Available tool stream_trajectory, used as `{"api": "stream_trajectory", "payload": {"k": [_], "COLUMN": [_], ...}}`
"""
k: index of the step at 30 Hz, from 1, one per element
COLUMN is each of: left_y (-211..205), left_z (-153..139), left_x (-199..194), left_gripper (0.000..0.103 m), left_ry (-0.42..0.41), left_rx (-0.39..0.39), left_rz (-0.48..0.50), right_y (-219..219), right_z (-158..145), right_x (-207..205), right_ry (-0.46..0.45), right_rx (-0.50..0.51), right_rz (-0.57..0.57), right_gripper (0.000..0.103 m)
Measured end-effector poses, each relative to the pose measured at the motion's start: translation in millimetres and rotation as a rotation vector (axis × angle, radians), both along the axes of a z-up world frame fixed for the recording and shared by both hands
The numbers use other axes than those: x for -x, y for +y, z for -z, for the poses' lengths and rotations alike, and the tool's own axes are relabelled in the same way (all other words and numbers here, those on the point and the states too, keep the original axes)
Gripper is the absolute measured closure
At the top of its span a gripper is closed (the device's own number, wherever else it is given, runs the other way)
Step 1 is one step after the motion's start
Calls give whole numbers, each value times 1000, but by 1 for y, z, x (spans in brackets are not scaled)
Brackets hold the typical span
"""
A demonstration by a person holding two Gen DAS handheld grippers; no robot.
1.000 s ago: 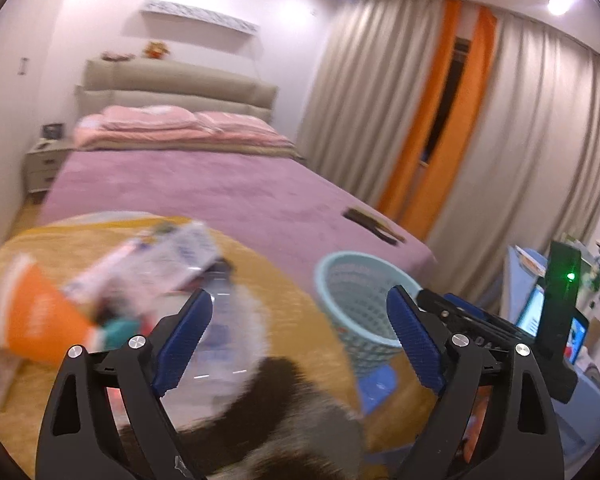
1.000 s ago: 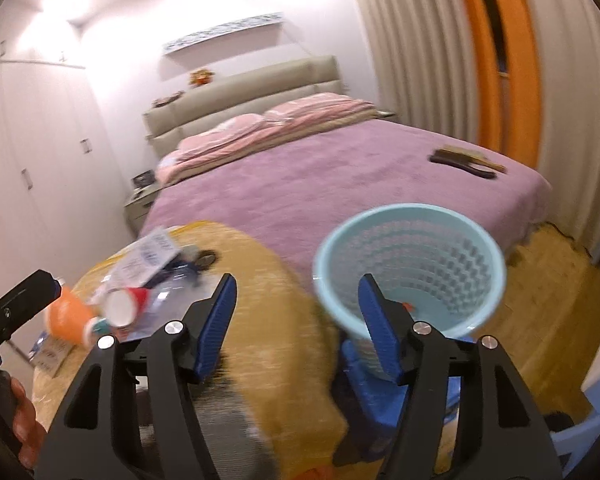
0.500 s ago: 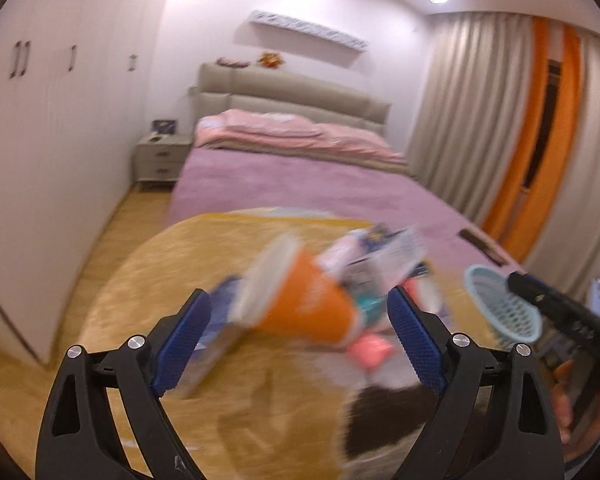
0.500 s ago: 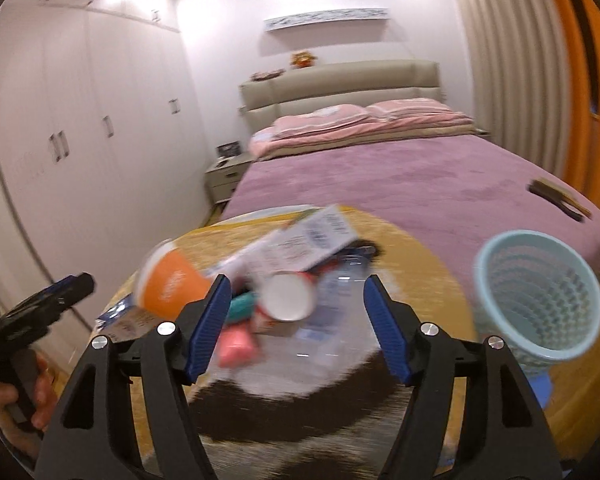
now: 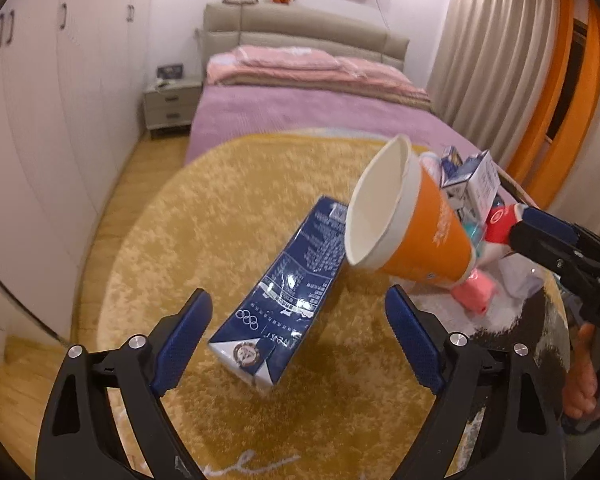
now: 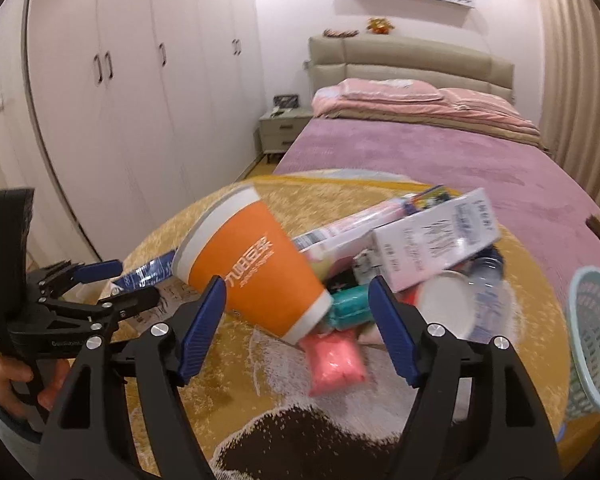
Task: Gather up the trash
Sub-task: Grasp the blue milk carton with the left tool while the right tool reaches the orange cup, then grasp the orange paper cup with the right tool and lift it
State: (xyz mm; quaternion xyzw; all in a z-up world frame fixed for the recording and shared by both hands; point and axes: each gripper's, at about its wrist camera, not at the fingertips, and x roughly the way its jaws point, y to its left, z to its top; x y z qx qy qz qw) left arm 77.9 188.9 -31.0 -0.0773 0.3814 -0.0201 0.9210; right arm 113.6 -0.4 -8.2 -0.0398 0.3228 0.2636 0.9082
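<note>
the left gripper (image 5: 296, 344) hangs spread wide over a dark blue carton (image 5: 284, 296) lying flat on the yellow rug (image 5: 228, 184), its near end between the two blue pads, nothing pinched. the right gripper (image 6: 296, 324) is spread just as wide, framing the base of an orange paper cup (image 6: 256, 268) that lies on its side atop the trash pile; it holds nothing either.

the step in hand looks like choosing and closing on a first piece. for the left, the carton seems the sound choice: it lies apart from the heap, and its narrow width should fit between the pads if they come down across the short sides, low enough to catch the faces and not just the top edge. the cup will likely roll or crush, so the right does better to pinch the rim wall lightly.

the white box (image 6: 436, 240), pink packet (image 6: 334, 360), white lid (image 6: 446, 304) and teal wrapper (image 6: 350, 308) crowd against the cup, leaving little room there. the rug left of the carton is open. the pale blue basket (image 6: 596, 340) stands at the rug's right edge, near the pile, so the carry to it crosses the right gripper's space.
</note>
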Motion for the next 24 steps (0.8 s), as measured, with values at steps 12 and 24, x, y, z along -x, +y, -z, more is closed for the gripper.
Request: {"api": "stream_trajectory", "payload": {"k": [12, 24], "left_y": [8, 19], "left_z": [18, 16], "left_x": [-15, -3], "left_gripper": [55, 63], "left_ry": [57, 13], "left_rx": [42, 120], "left_rz": [14, -19], "right_y": [35, 34], "right_z": [32, 47], "right_x": [-50, -53], "right_ry": [119, 233], "right_rx": [38, -13], "right_rz": [-109, -126], "right_gripper": [22, 46]}}
